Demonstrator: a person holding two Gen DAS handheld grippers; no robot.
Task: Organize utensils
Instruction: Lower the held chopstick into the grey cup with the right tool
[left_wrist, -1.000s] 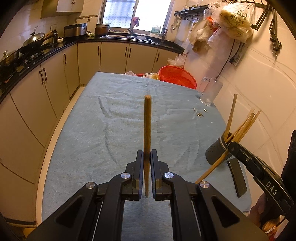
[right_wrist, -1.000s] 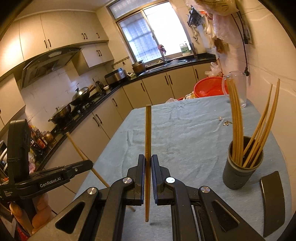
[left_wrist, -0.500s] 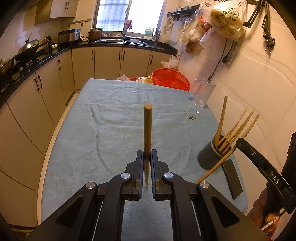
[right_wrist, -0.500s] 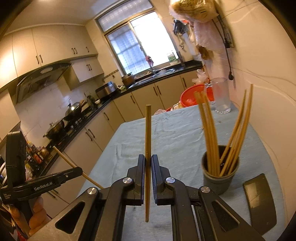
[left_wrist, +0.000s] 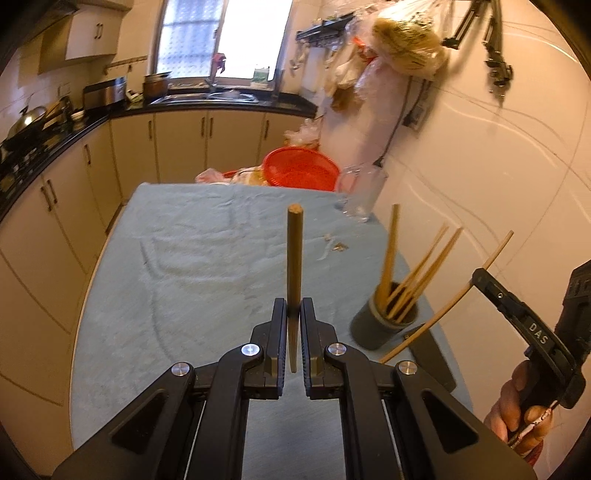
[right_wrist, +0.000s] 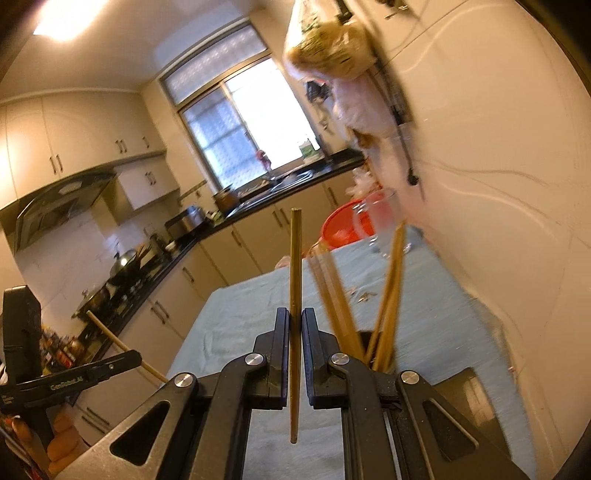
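While each hand carries a single stick, the step in hand looks to be dropping them into the dark grey cylindrical holder (left_wrist: 384, 321), which stands near the right edge of the table (left_wrist: 177, 266) under its pale blue-green cloth, with several bamboo chopsticks (left_wrist: 413, 273) already leaning inside. The left gripper (left_wrist: 293, 314) has its jaws pinched tight on a brownish wooden chopstick (left_wrist: 294, 254), held upright well above the cloth at the table's middle. The right gripper (right_wrist: 295, 325) is likewise clamped on a thin pale bamboo chopstick (right_wrist: 295, 266), and hangs just beside the holder, whose rim (right_wrist: 373, 338) shows past its right finger.

To do this well, I would bring one stick at a time over the open mouth, tilt it so the lower tip clears the rim and the leaning sticks, lower until the tip is inside, and only then loosen the jaws. Crowding both grippers at the mouth risks knocking the holder toward the table's edge.
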